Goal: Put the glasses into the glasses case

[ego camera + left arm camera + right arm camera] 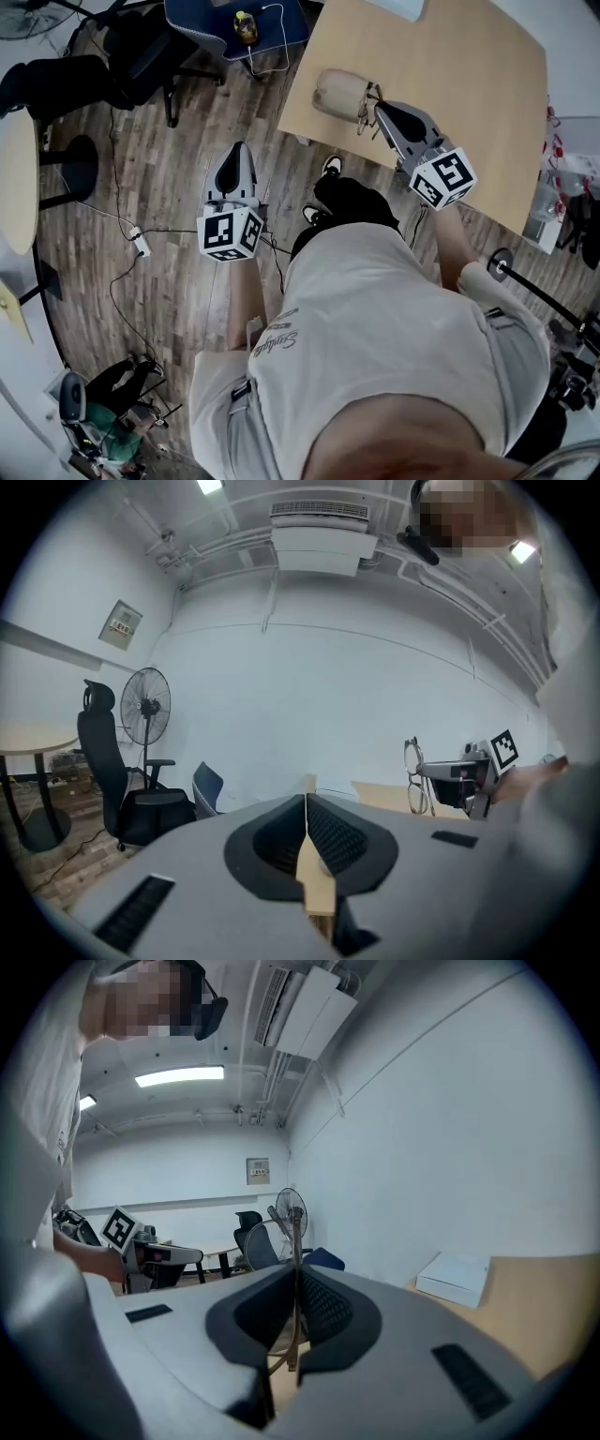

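Observation:
A beige glasses case (339, 92) lies near the front left corner of the tan table (450, 66). My right gripper (380, 108) is shut on thin-framed glasses (366, 103), holding them just right of the case. In the right gripper view the glasses (284, 1218) stick up from between the pressed jaws of the right gripper (292, 1274). My left gripper (239, 148) hangs over the wooden floor left of the table, shut and holding nothing. In the left gripper view its jaws meet at the left gripper (306, 803), and the glasses (415, 780) show at the right.
A white box (455, 1279) lies on the table's far side. A black office chair (108, 771) and a standing fan (145, 710) stand to the left. A blue chair (239, 28), cables and a power strip (141, 246) are on the floor. My legs are by the table edge.

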### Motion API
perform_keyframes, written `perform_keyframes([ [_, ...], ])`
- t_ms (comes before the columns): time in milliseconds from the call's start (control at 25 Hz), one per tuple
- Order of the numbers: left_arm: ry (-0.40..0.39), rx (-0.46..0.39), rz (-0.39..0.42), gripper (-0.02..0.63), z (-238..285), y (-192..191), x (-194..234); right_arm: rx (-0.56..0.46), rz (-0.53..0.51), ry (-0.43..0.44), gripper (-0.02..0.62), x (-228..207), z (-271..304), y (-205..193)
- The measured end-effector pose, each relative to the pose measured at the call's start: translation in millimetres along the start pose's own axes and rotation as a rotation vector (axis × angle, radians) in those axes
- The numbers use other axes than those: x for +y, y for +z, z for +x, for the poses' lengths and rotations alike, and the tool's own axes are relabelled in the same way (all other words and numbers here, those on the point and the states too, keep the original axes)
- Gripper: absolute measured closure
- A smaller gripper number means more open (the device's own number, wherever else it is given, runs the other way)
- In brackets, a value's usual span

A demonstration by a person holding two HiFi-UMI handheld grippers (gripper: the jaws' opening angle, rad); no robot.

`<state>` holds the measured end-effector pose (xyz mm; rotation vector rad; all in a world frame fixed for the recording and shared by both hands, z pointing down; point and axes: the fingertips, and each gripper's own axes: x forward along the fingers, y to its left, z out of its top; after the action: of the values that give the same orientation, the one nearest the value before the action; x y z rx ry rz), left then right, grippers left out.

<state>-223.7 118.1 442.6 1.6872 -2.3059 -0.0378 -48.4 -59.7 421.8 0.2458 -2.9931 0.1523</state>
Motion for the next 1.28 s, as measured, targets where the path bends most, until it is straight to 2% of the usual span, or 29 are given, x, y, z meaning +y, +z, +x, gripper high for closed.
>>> perform_keyframes([
  [120,-0.033,0.019,0.019,0.591,34.2,8.1,-8.5,0.014,0.021,-0.016,0.586,-30.5,6.7,-9.9],
  [280,-0.072,0.039,0.063,0.591,82.6,23.2,-11.8,0.028,0.014,0.004,0.586,-62.3,27.6,-16.8],
  [600,-0.160,0.054,0.111,0.591,177.5,49.7,-22.6,0.020,0.041,-0.010,0.586,-114.0,66.3,-13.4],
  [880,-0.211,0.088,0.084,0.590,227.2,47.7,-32.3,0.049,0.053,-0.016,0.586,-139.3,73.4,-21.1],
  [1080,-0.256,0.111,0.103,0.591,242.9,50.5,-27.4,0.075,0.074,-0.037,0.586,-139.3,79.0,-27.8],
  [1280,-0.337,0.120,0.109,0.591,260.1,52.8,-28.2,0.116,0.077,-0.050,0.586,-137.2,86.9,-32.0],
])
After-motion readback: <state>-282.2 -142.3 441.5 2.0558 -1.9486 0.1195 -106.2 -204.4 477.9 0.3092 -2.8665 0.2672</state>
